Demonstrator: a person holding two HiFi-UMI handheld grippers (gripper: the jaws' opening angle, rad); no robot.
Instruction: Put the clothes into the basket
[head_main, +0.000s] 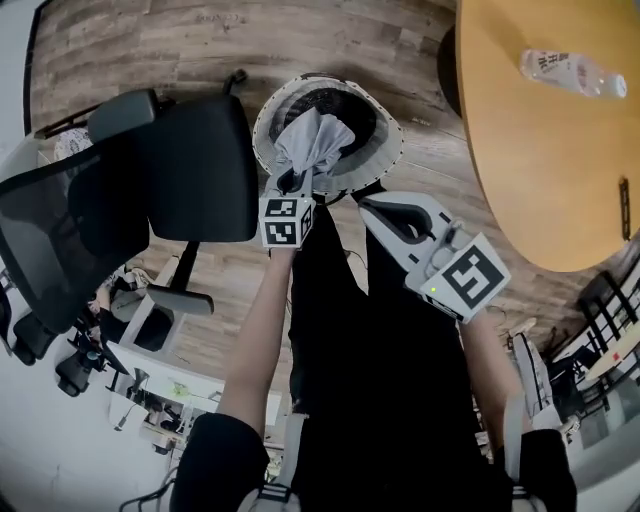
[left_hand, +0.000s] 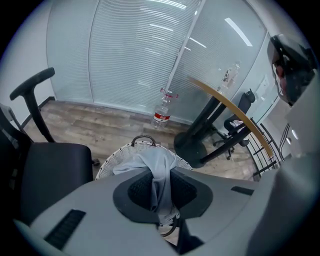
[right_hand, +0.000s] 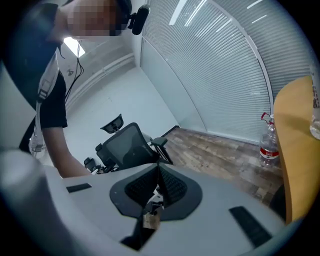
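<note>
A white wicker basket (head_main: 380, 160) stands on the wooden floor ahead of me. My left gripper (head_main: 298, 180) is just over its near rim, shut on a grey garment (head_main: 315, 138) that bunches up above the basket's dark inside. In the left gripper view the grey garment (left_hand: 160, 170) runs between the pads and drapes over the basket's rim (left_hand: 117, 155). My right gripper (head_main: 378, 207) hangs to the right of the basket, near its rim. In the right gripper view its jaws (right_hand: 157, 170) meet at the tips with nothing between them.
A black office chair (head_main: 150, 170) stands close to the left of the basket. A round wooden table (head_main: 550, 150) with a water bottle (head_main: 572, 72) is at the right; its dark base (left_hand: 192, 147) is behind the basket. Another bottle (left_hand: 162, 112) stands by the glass wall.
</note>
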